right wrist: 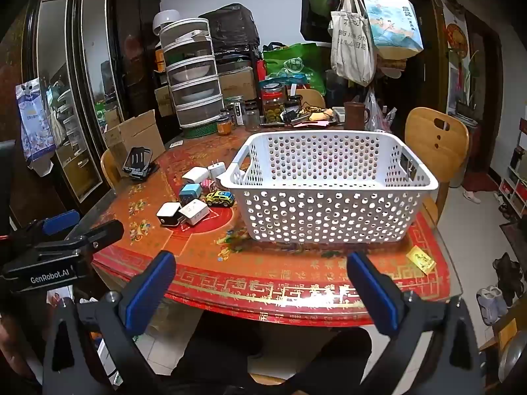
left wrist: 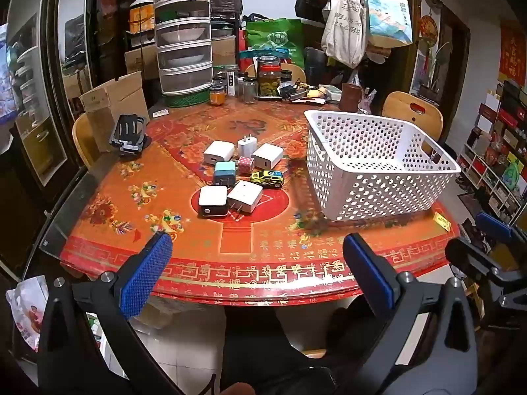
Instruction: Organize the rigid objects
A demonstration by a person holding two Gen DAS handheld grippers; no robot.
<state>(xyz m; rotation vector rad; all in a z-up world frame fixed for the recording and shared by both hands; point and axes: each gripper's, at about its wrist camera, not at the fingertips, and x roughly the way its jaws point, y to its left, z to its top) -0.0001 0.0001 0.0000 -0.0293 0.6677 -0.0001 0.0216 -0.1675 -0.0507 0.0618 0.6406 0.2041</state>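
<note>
A cluster of plug chargers lies mid-table: a white-and-black one (left wrist: 213, 200), a white one with prongs (left wrist: 244, 196), a blue one (left wrist: 224, 172), a pink one (left wrist: 246, 164) and three more white ones behind. A yellow toy car (left wrist: 267, 178) sits beside them. An empty white perforated basket (left wrist: 378, 164) stands to their right. My left gripper (left wrist: 257, 263) is open, hovering over the table's near edge, well short of the chargers. My right gripper (right wrist: 262, 283) is open in front of the basket (right wrist: 329, 187); the chargers (right wrist: 194, 212) and car (right wrist: 220, 198) lie to its left.
The round table (left wrist: 247, 256) has a red patterned cover. A black phone stand (left wrist: 129, 135) sits at the left; jars (left wrist: 268, 77), a stacked food cover (left wrist: 184, 36) and clutter at the back. Wooden chairs (right wrist: 434, 144) stand behind; a yellow card (right wrist: 421, 259) lies near the right edge.
</note>
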